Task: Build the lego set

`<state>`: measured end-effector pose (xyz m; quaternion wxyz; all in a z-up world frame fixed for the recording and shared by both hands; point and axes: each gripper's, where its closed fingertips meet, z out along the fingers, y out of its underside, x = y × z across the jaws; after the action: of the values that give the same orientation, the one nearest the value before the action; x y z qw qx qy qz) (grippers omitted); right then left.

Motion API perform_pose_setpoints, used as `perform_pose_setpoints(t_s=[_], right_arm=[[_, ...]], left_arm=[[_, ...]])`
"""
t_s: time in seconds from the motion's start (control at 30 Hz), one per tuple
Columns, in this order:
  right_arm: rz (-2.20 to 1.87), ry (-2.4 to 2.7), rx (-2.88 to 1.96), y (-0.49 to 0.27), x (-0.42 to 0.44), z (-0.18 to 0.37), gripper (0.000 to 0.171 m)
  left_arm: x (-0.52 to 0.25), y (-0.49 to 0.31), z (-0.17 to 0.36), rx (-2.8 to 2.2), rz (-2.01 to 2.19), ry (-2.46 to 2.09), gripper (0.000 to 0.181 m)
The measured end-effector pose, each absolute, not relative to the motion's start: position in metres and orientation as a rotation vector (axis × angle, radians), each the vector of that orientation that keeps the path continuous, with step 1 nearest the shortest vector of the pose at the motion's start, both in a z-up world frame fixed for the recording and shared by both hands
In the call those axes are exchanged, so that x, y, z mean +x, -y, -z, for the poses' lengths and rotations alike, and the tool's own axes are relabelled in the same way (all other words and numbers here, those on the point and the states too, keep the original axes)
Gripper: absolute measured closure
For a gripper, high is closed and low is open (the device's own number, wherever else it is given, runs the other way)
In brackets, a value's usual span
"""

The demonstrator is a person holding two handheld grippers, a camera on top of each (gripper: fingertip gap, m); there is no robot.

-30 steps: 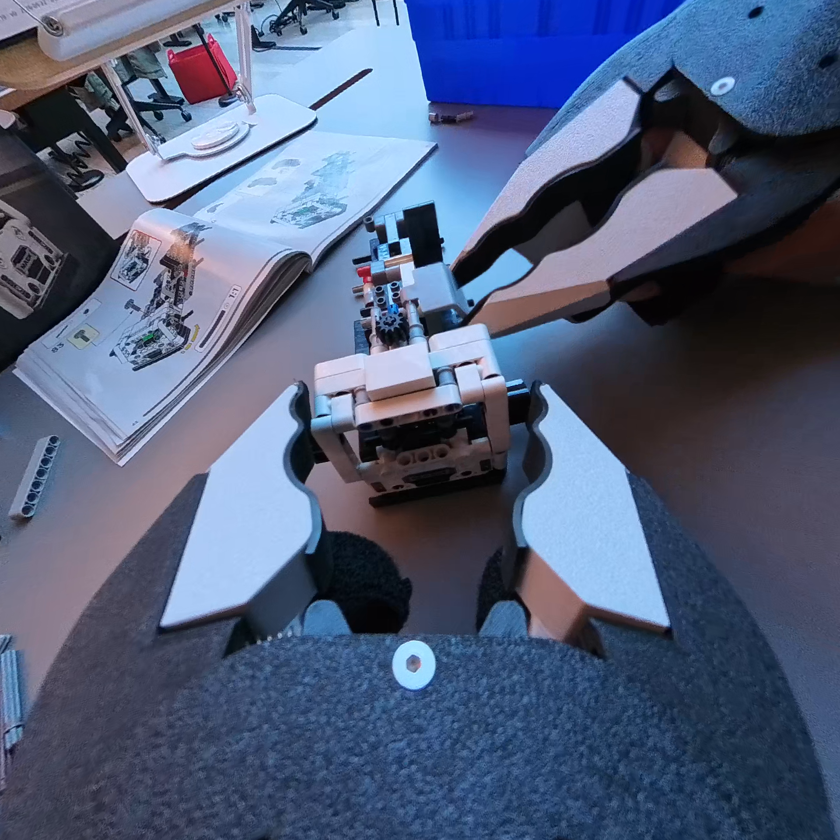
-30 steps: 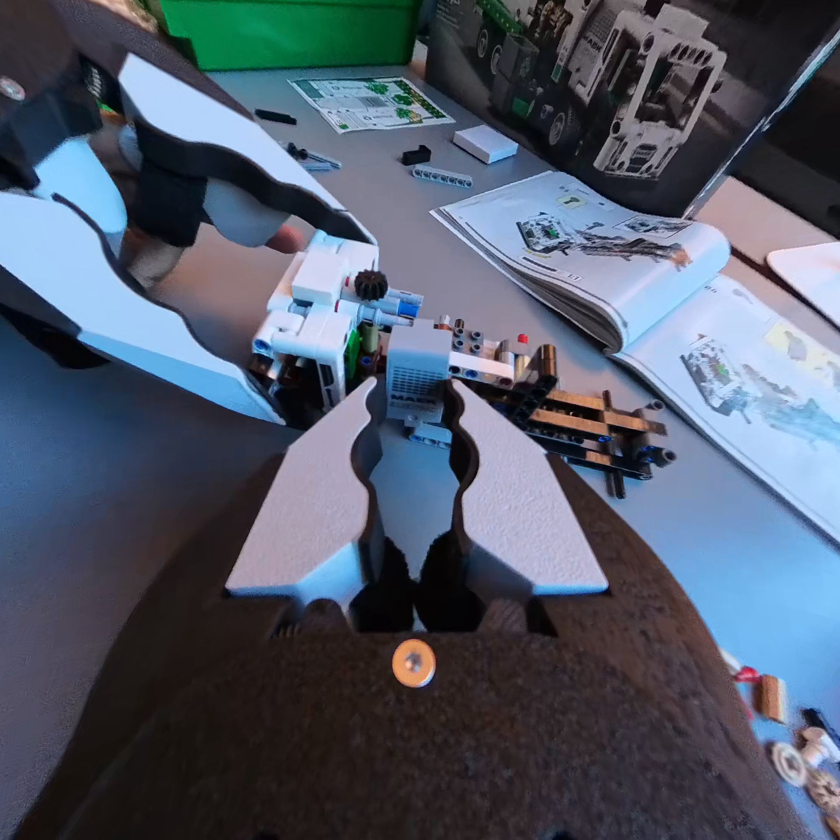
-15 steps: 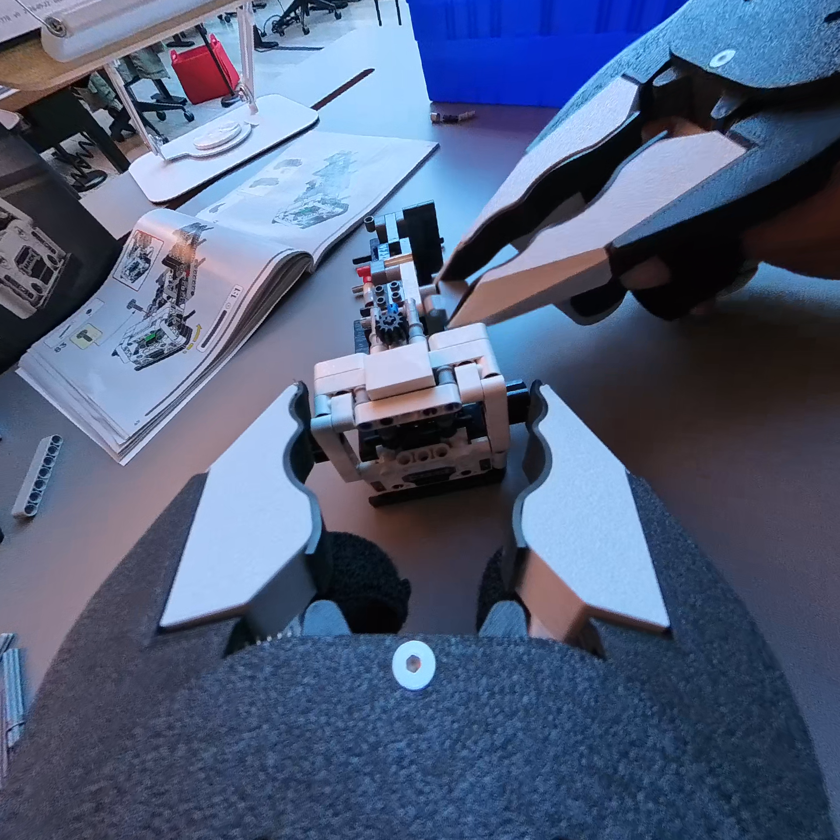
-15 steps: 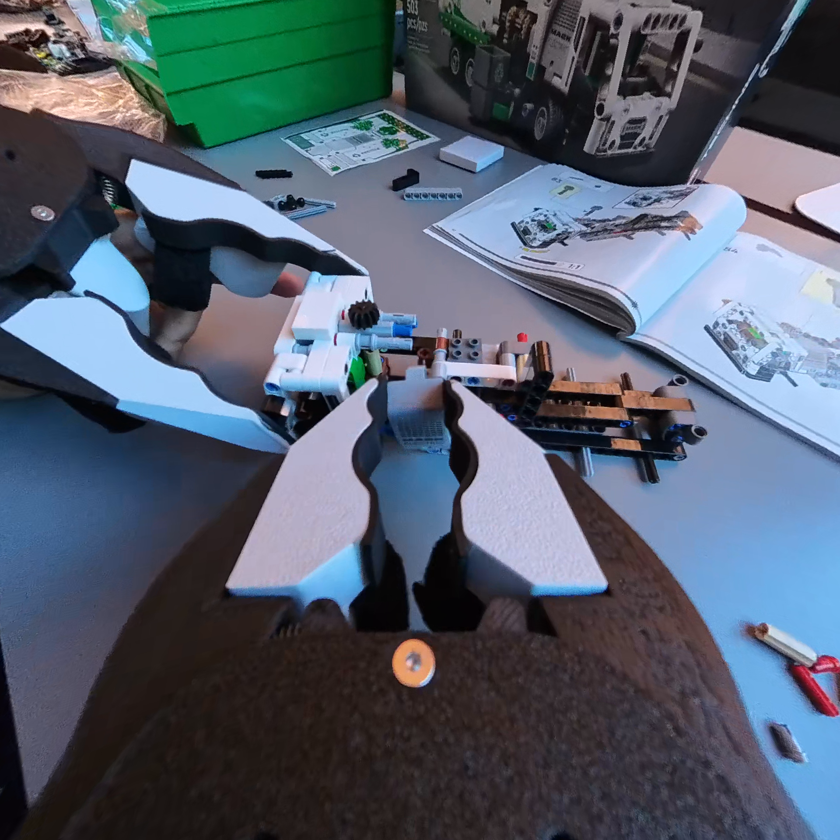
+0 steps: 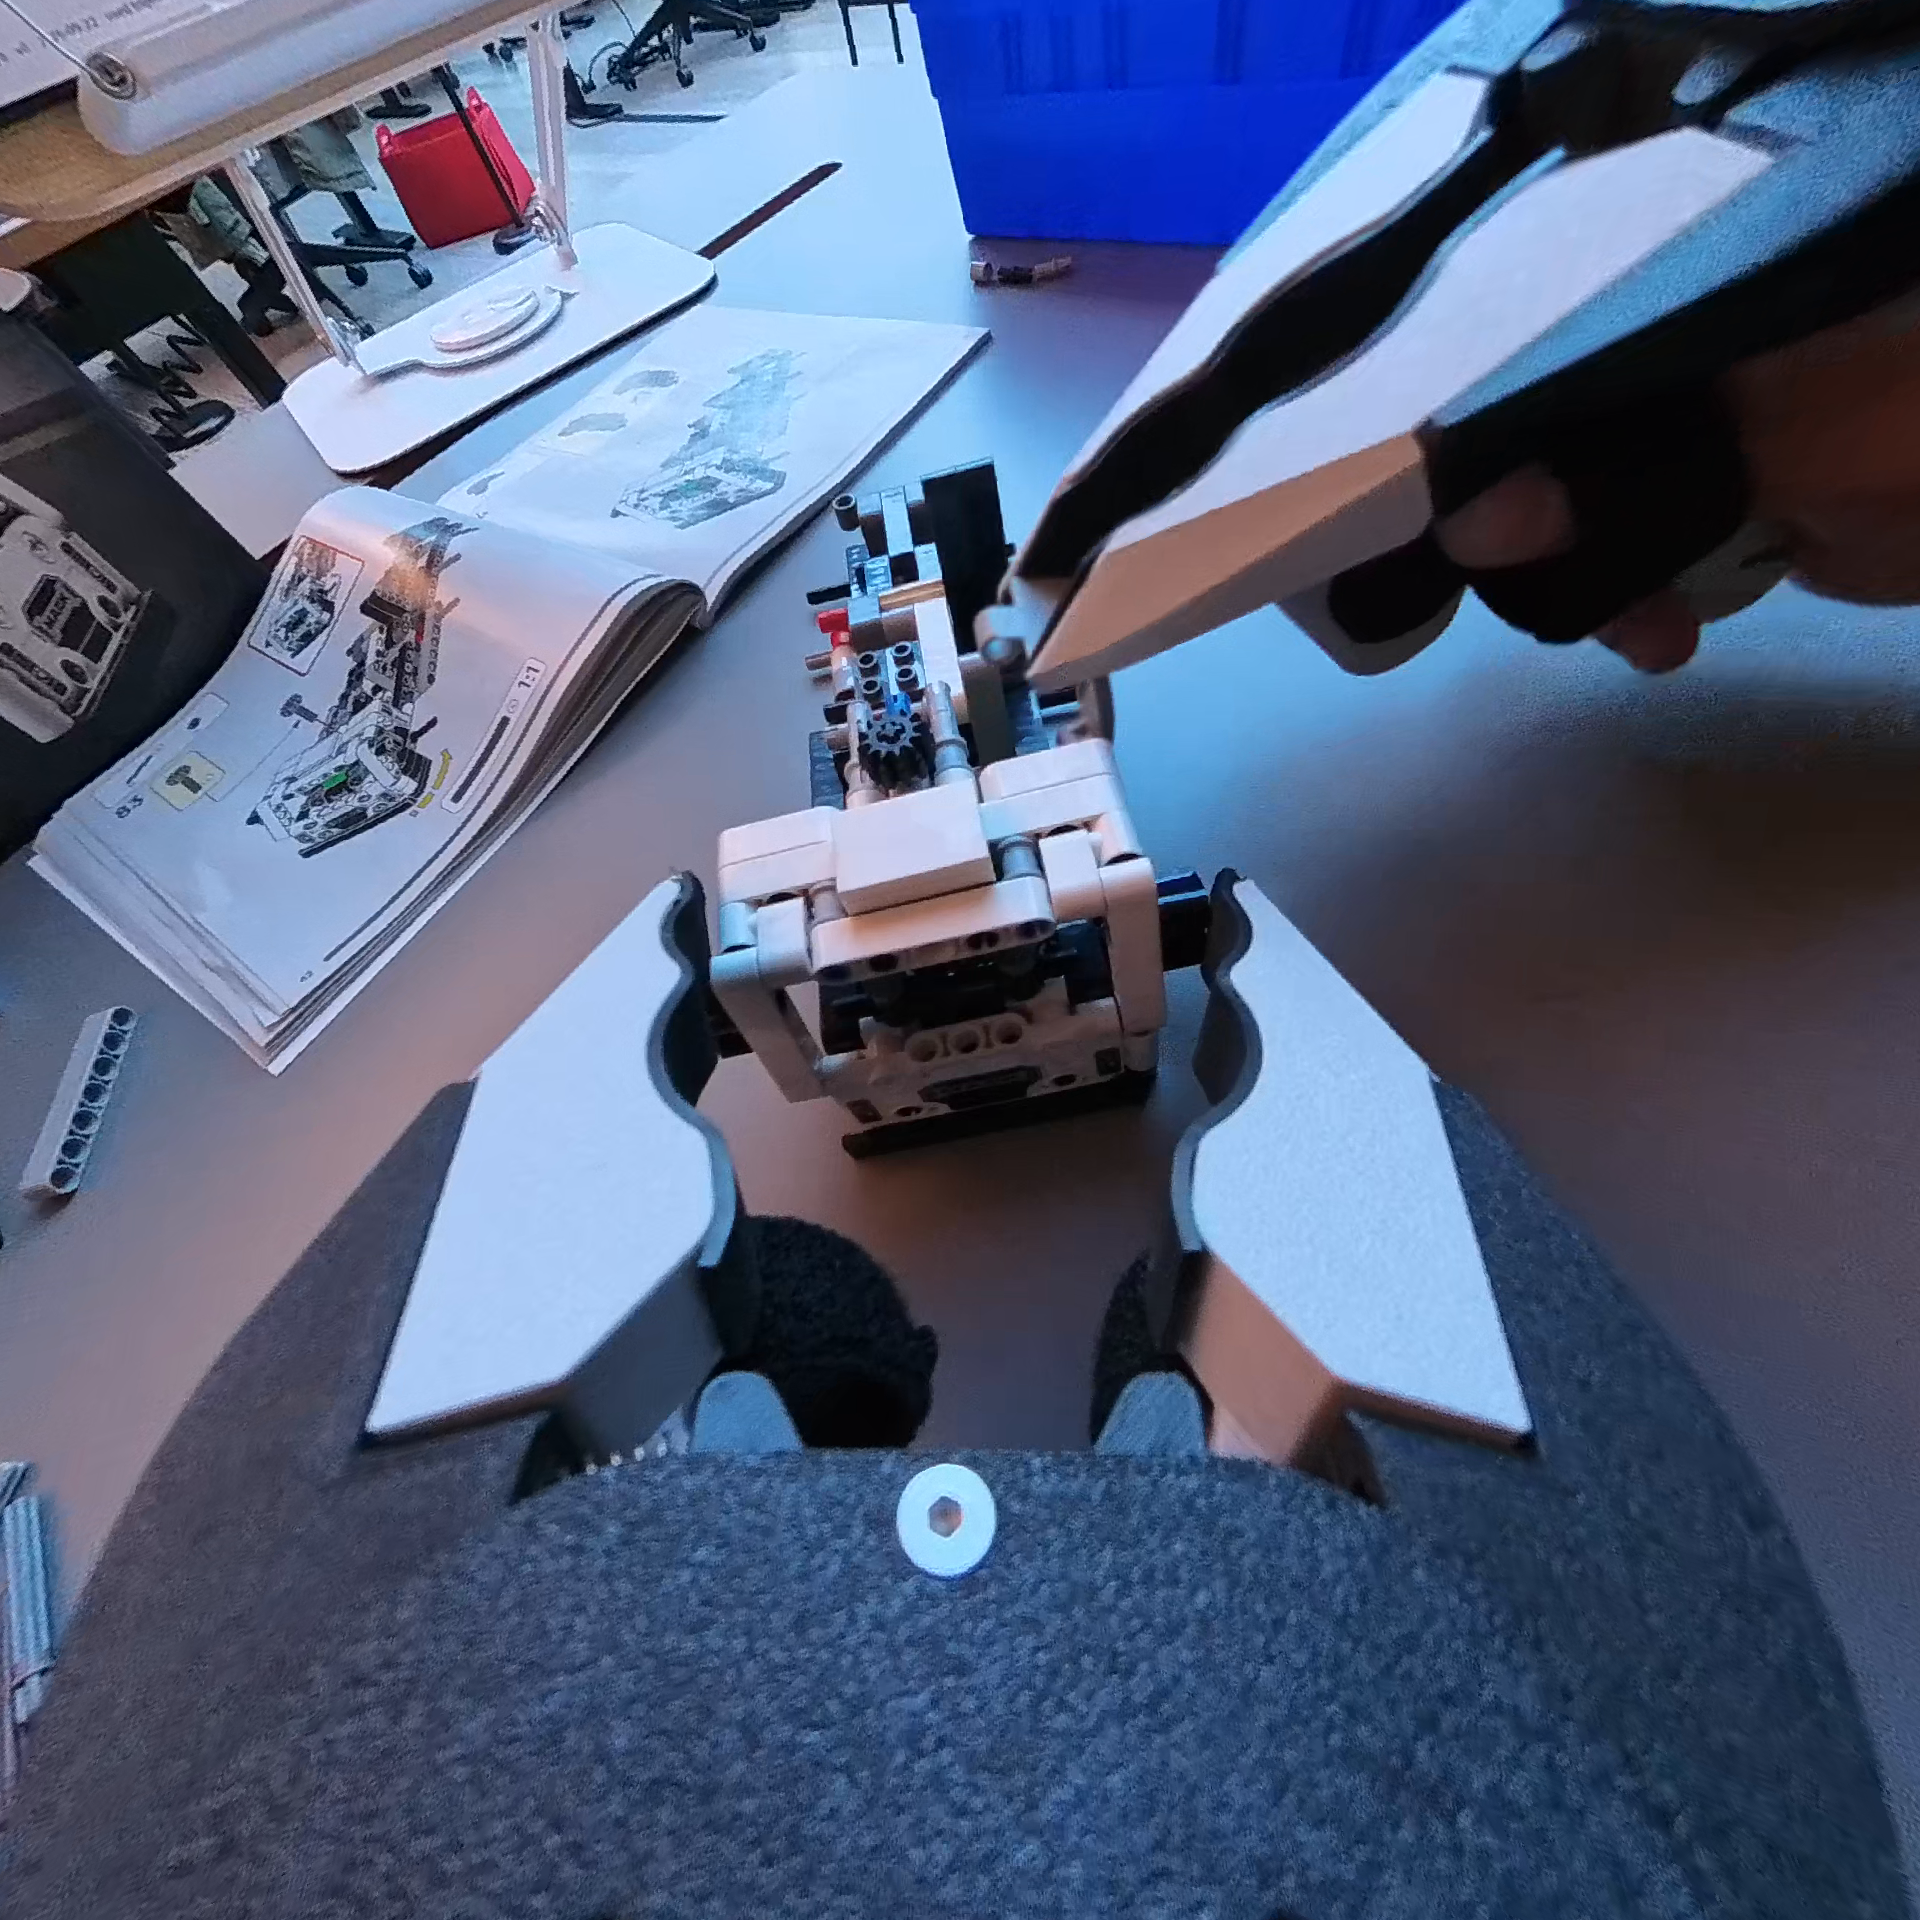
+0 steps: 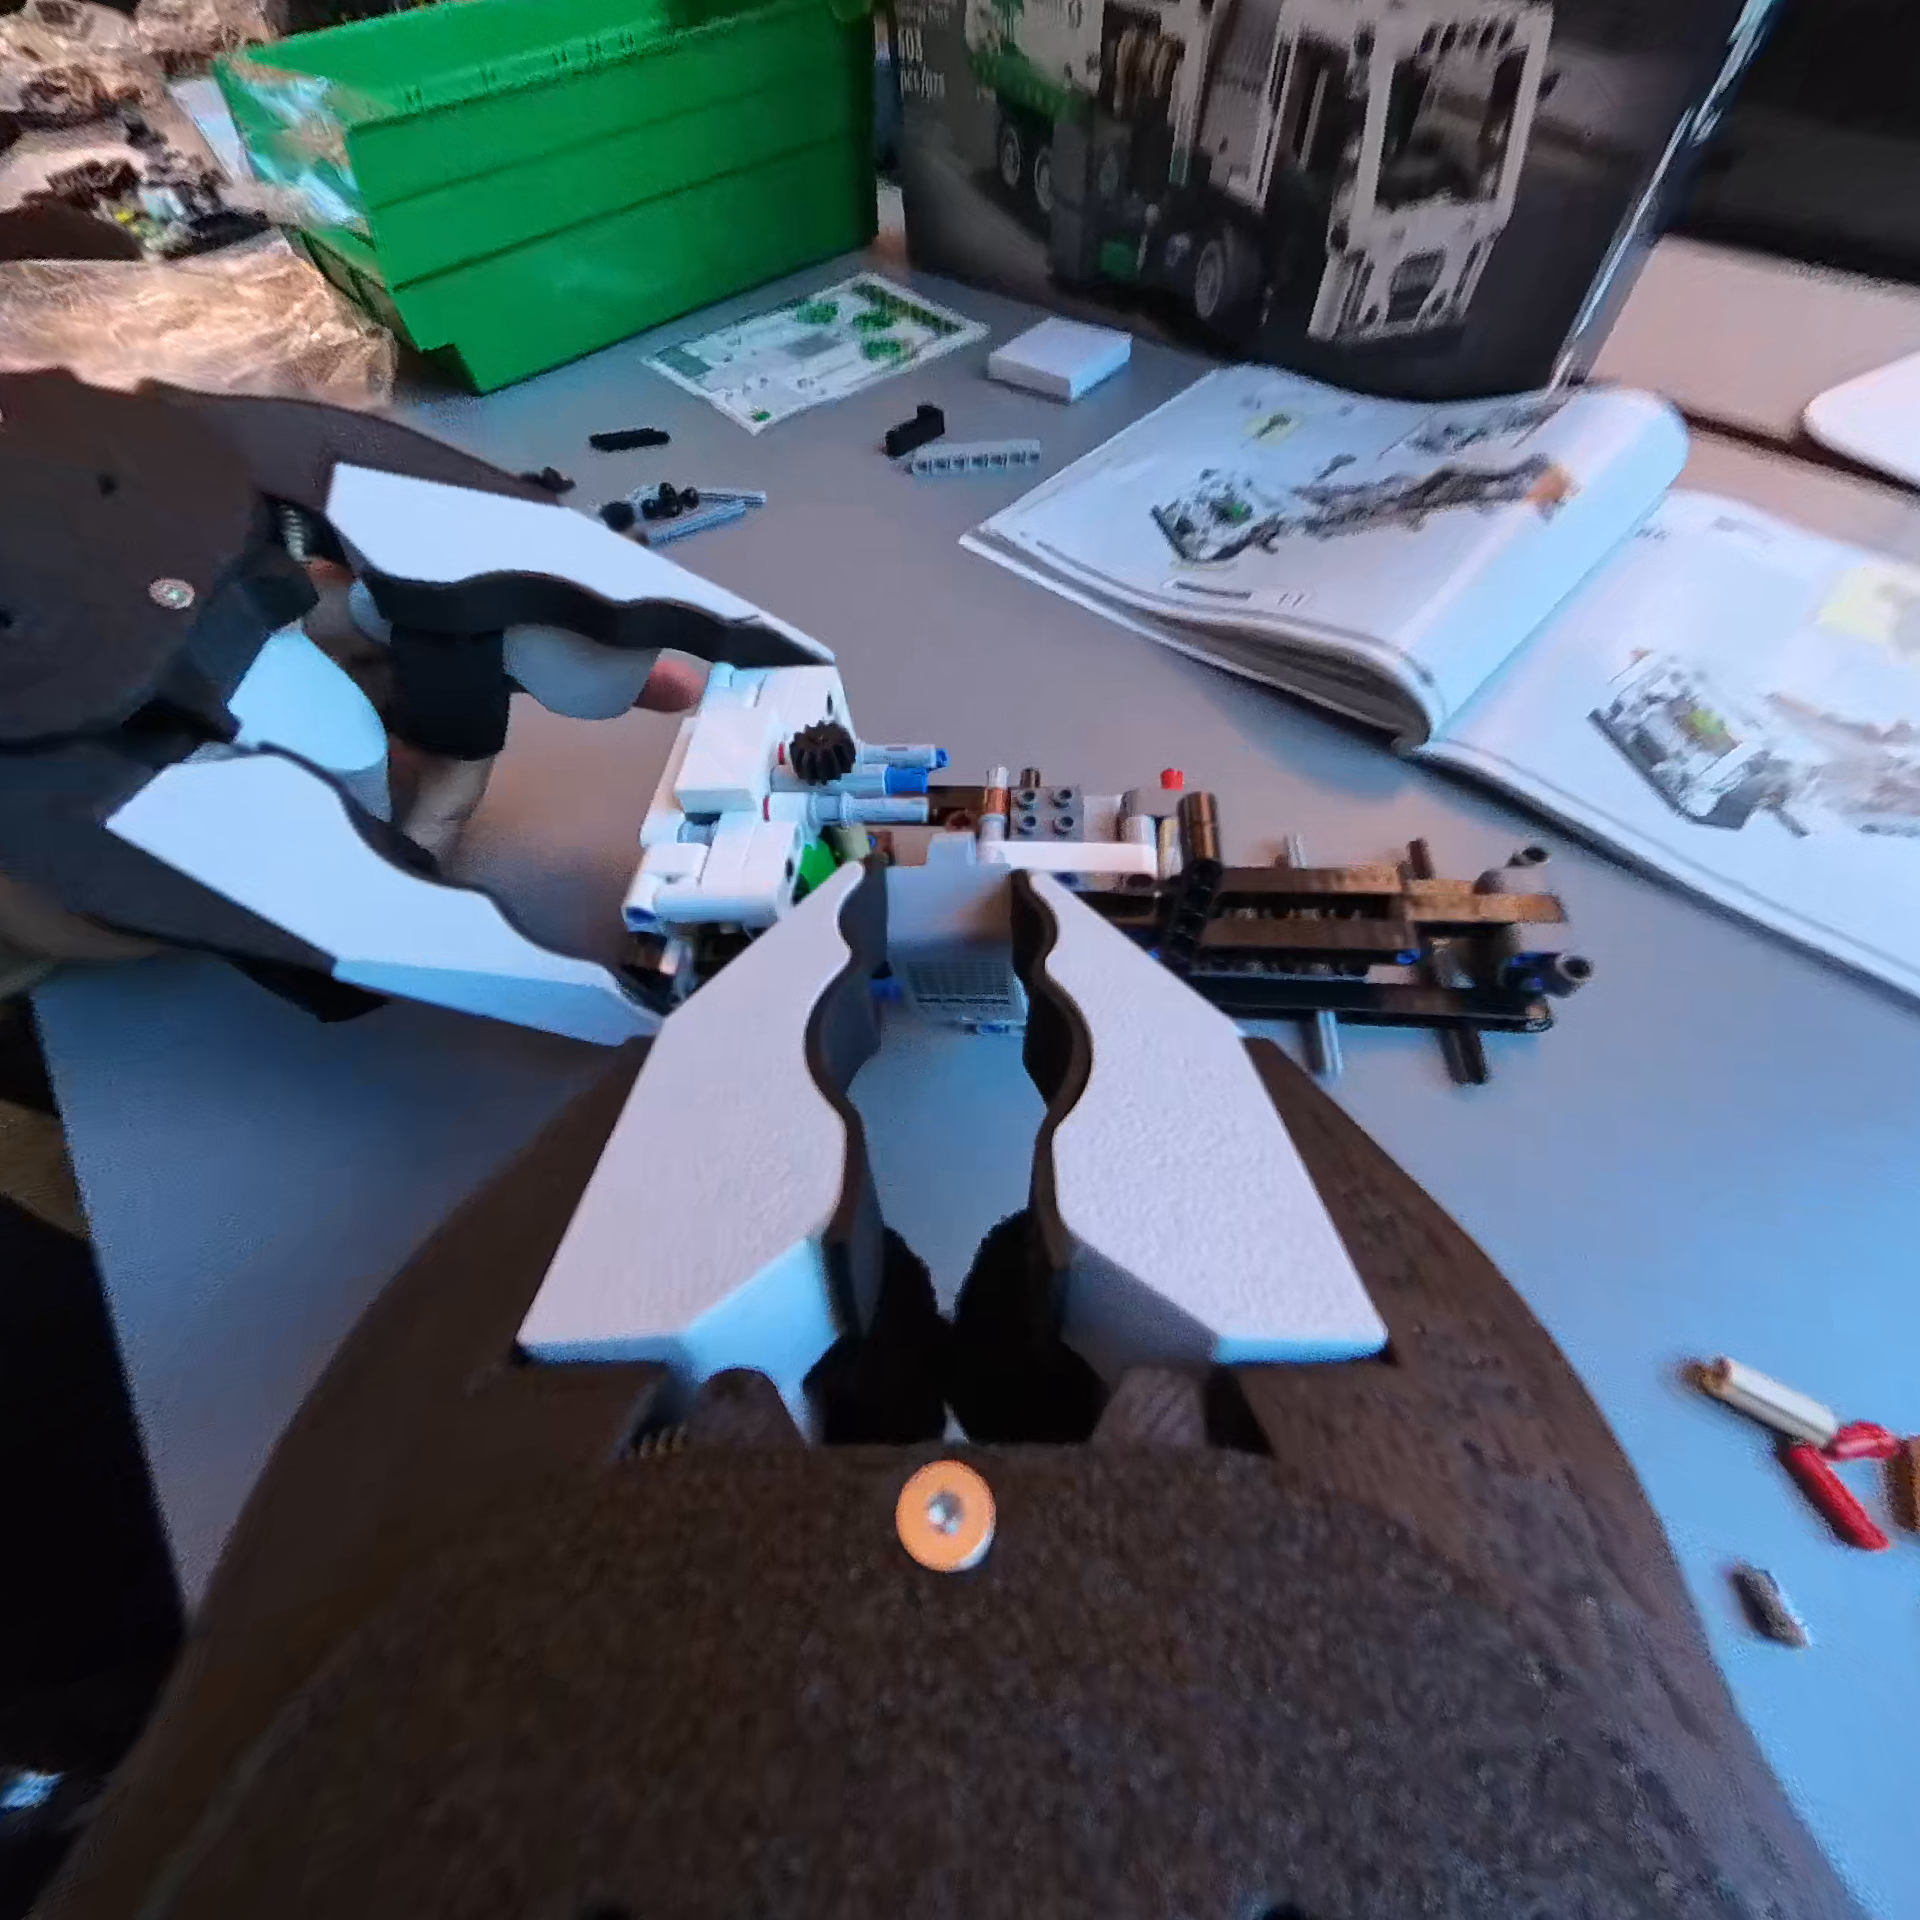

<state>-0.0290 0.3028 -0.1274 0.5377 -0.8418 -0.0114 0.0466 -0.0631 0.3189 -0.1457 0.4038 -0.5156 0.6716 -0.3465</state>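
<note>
Mid-bench: left gripper [image 5: 951, 977] brackets truck chassis [image 5: 935, 935] cab; right gripper [image 6: 940, 914] pinches grey panel [image 6: 951, 961]. Rigid, light, joints fragile; hold frame.

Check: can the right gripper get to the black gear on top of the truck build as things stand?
Probably not right now: the right gripper is shut on a grey piece, so it's occupied. The black gear itself sits exposed, uncovered.

Close crossing wrist views, shared lego model [image 5: 935, 935]
</note>
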Motion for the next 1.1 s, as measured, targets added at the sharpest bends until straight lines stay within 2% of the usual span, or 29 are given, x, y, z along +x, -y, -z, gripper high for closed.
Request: perform_pose_setpoints(t_s=[0.2,1.1], right_arm=[[-0.145,0.004,-2.173,-0.309,-0.031,0.133,0.149],[-0.276,-0.065,-2.124,-0.315,-0.033,0.130,0.149]], left_arm=[[-0.063,-0.319,0.146,-1.300,0.873,-1.696,0.087],[-0.063,-0.317,0.146,-1.294,0.886,-1.707,0.087]])
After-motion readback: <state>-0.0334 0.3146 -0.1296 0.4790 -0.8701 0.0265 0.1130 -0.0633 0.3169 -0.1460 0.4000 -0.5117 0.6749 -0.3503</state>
